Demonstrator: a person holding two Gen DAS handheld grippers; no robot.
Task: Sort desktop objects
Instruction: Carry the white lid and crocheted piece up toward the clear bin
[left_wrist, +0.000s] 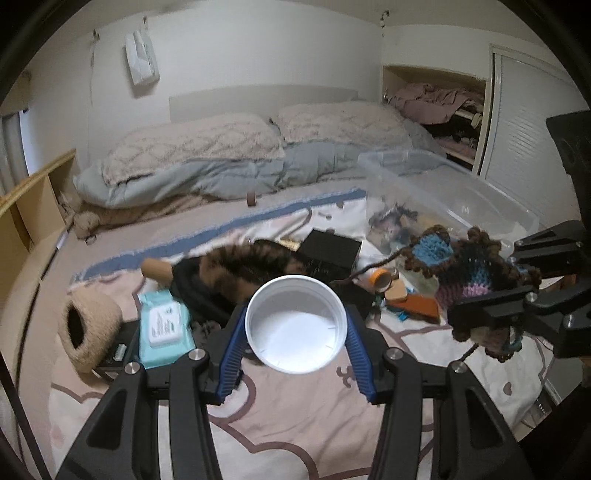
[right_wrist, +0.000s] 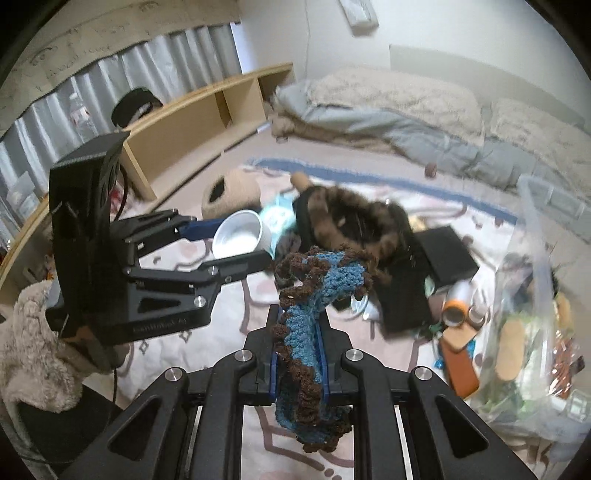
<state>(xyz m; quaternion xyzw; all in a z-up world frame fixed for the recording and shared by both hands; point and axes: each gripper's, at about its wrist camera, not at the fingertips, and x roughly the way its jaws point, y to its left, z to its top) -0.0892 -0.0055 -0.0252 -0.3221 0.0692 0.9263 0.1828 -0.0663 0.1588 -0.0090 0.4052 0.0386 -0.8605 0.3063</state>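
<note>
Both hands are loaded, the left gripper (left_wrist: 295, 332) pinching a white cup (left_wrist: 296, 324) and the right gripper (right_wrist: 298, 343) clamping a crocheted piece (right_wrist: 310, 295), while most clutter awaits beside the clear bin (left_wrist: 461, 195).

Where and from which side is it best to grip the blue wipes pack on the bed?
Probably across the two long sides of the wipes pack, from above. It lies flat with its white lid up, beside the fur hat, so a low side approach looks crowded.

Left gripper (left_wrist: 295, 325) fingers (left_wrist: 232, 350) clamp a white cup (left_wrist: 295, 325) above the blanket (left_wrist: 295, 424).
</note>
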